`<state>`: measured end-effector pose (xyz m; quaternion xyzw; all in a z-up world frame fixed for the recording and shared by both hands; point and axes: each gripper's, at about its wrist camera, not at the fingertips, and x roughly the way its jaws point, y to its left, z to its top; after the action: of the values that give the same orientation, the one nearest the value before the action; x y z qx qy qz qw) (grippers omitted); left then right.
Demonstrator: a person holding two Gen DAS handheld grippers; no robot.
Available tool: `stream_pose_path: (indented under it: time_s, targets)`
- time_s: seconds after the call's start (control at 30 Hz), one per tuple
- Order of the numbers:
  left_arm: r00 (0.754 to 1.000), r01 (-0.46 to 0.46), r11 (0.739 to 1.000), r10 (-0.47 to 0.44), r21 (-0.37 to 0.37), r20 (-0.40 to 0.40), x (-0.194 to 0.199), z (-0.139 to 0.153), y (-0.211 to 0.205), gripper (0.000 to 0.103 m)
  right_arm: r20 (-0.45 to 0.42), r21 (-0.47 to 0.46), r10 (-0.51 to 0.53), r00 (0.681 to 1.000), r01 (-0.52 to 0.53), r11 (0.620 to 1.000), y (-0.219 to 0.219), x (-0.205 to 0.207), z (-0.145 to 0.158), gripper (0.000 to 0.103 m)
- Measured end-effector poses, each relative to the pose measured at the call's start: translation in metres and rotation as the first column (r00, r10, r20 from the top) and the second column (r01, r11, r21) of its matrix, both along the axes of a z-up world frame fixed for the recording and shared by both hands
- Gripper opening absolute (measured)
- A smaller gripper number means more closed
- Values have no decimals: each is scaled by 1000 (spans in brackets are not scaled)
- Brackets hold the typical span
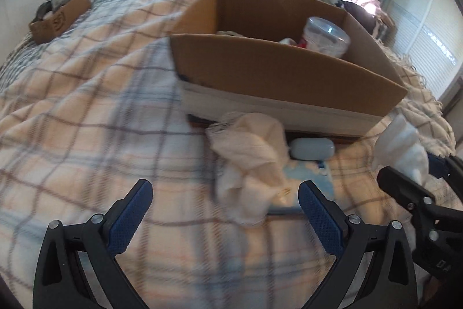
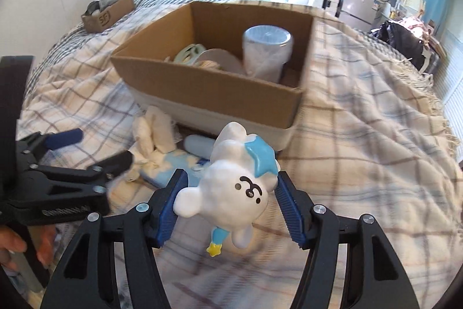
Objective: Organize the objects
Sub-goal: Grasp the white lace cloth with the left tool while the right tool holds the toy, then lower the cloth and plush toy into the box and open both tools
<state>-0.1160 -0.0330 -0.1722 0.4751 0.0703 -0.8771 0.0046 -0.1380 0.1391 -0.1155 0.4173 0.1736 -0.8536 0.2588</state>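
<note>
My right gripper is shut on a white glossy toy figure with a blue star on its head, held just above the plaid blanket. In the left wrist view the same toy shows at the right edge between the right gripper's fingers. My left gripper is open over a crumpled white cloth, nothing between its pads. A white capsule-shaped case and a flat light-blue item lie beside the cloth. Behind them stands a large open cardboard box with a clear lidded jar inside.
The bed is covered by a plaid blanket. A small cardboard box with clutter sits at the far left corner. The big box also holds pale flat items beside the jar. A hand holds the left gripper.
</note>
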Motion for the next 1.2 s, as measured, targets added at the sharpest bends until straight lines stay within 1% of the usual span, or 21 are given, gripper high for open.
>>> stream_pose_path:
  time_s: [0.1, 0.13, 0.2, 0.23, 0.27, 0.3, 0.33, 0.37, 0.43, 0.47, 0.6, 0.77, 0.93, 1.03, 1.2]
  targets:
    - [1000, 30, 999, -30, -19, -1, -13, -7, 12, 99, -2, -12, -10, 1000, 10, 1000, 7, -4, 4, 62]
    - [999, 37, 999, -37, -20, 3, -16, -11, 14, 95, 2, -17, -12, 1000, 12, 1000, 8, -5, 4, 62]
    - [999, 48, 999, -48, -1, 19, -21, -19, 14, 82, 11, -22, -12, 1000, 12, 1000, 8, -7, 3, 62]
    - [998, 49, 998, -50, 26, 25, -22, -22, 12, 69, 14, -22, -11, 1000, 11, 1000, 8, -7, 2, 62]
    - [998, 55, 995, -57, 78, 25, -21, -24, 9, 54, 16, -22, -10, 1000, 10, 1000, 8, -7, 1, 62]
    - [998, 61, 991, -64, 116, 23, -20, -24, 6, 48, 18, -23, -9, 1000, 9, 1000, 8, -7, 1, 62]
    - [997, 66, 989, -70, 136, 23, -19, -23, 5, 37, 19, -25, -8, 1000, 9, 1000, 7, -6, 1, 62]
    - [997, 71, 989, -75, 127, 22, -16, -21, 5, 29, 18, -28, -8, 1000, 8, 1000, 8, -5, 1, 62]
    - [997, 75, 992, -77, 99, 18, -11, -16, 6, 22, 16, -45, -7, 1000, 8, 999, 11, -4, 3, 62]
    - [997, 77, 992, -79, 98, 15, -7, -13, 6, 18, 15, -52, -6, 1000, 7, 999, 12, -4, 4, 62]
    - [997, 79, 994, -79, 73, 0, 9, 0, 9, 17, -3, -59, -11, 1000, 11, 998, 17, 3, 12, 62]
    - [997, 79, 995, -78, 65, -22, 26, 21, 9, 17, -36, -74, -10, 999, 8, 997, 25, 18, 29, 62]
    - [995, 76, 995, -72, 62, -63, 43, 55, 11, 17, -75, -98, -8, 997, 0, 995, 31, 33, 53, 62]
    - [991, 82, 995, -76, 56, -106, 50, 75, 13, 17, -105, -111, 0, 994, -12, 994, 34, 41, 68, 62]
    - [982, 96, 994, -87, 45, -167, 50, 110, 14, 17, -149, -142, 16, 989, -37, 989, 32, 47, 94, 62]
